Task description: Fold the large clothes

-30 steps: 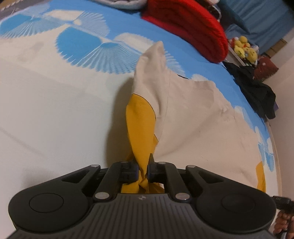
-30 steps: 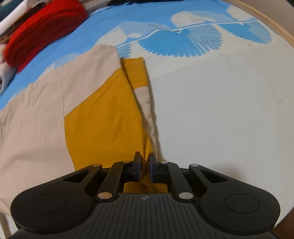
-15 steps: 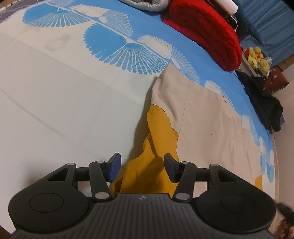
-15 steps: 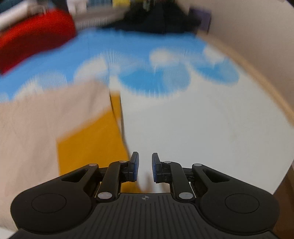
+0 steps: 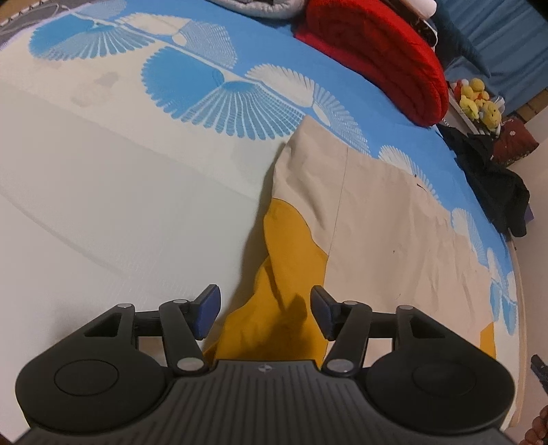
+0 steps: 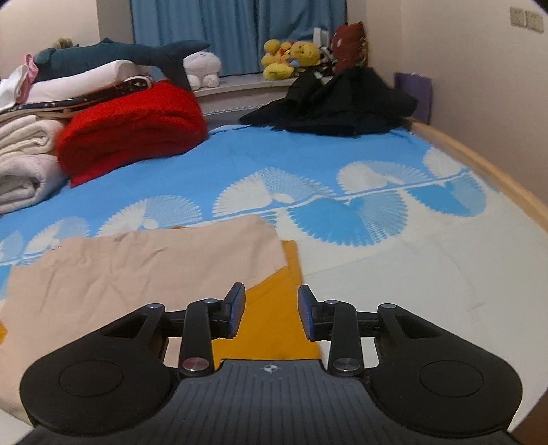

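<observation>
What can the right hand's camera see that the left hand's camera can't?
Only the right wrist view shows the shark plush, the blue curtains and the right gripper, open. Only the left wrist view shows the left gripper, open over rumpled yellow cloth. Both show the beige and yellow garment, the red blanket, the yellow plush toys and the black clothes.

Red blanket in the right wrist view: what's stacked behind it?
Behind the red blanket: folded white bedding with a shark plush on top. What lies under that pile is hidden.

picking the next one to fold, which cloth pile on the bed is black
The black clothes heaped at the far corner by the wall; the red blanket and white towels sit left.
</observation>
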`<state>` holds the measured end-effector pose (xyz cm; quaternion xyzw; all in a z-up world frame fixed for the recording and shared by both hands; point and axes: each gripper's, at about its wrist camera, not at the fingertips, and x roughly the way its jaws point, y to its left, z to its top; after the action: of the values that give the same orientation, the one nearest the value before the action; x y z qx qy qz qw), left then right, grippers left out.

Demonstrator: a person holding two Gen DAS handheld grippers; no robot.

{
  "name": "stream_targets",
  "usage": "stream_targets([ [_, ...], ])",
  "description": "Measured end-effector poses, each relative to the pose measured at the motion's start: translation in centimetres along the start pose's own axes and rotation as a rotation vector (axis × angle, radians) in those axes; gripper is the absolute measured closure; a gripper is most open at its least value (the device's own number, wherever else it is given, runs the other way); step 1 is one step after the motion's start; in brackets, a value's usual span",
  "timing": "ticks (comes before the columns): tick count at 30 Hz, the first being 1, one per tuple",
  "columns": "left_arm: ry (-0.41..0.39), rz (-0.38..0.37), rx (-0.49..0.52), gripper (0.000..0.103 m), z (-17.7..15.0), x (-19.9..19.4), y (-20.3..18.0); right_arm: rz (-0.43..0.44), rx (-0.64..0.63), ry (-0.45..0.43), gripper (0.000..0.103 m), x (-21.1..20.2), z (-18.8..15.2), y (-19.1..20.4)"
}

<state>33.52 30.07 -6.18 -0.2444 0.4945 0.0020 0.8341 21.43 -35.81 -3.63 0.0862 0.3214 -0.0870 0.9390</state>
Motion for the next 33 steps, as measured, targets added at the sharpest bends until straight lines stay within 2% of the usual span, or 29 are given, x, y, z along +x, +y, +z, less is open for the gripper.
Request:
stream_targets([
  [5, 0.019, -0.018, -0.027, 0.026, 0.3, 2.0, 0.3, 0.008, -0.055, 0.052, 0.068, 0.6, -0.3, 0.7],
  [13, 0.084, -0.030, -0.062, 0.026, 0.3, 5.5, 1.0, 0.018, -0.076, 0.091, 0.068, 1.0, -0.4, 0.8],
  [16, 0.092, -0.040, -0.021, 0.025, 0.2, 6.7, 0.1, 0.015, -0.065, 0.089, 0.068, 0.9, -0.2, 0.3],
  [22, 0.057, -0.084, 0.044, 0.026, 0.0, 8.2, -1.9, 0.013, -0.041, 0.094, 0.068, 0.7, -0.1, -0.9],
  [23, 0.053, -0.090, 0.056, 0.031, -0.1, 8.5, -2.4, 0.013, -0.042, 0.093, 0.068, 0.7, -0.1, -1.0],
  [25, 0.050, -0.103, 0.069, 0.047, -0.4, 9.0, -3.2, 0.010, -0.043, 0.091, 0.068, 0.6, -0.1, -1.2],
  [27, 0.060, -0.123, 0.071, 0.072, -0.7, 9.4, -3.8, 0.005, -0.037, 0.093, 0.068, 0.5, -0.1, -1.5],
  [30, 0.044, -0.131, 0.108, 0.088, -0.7, 9.0, -4.6, -0.001, -0.024, 0.095, 0.068, 0.6, 0.0, -1.7],
  [33, 0.004, -0.165, 0.113, 0.095, -0.5, 7.1, -4.8, -0.003, -0.009, 0.099, 0.068, 0.8, 0.0, -1.5],
])
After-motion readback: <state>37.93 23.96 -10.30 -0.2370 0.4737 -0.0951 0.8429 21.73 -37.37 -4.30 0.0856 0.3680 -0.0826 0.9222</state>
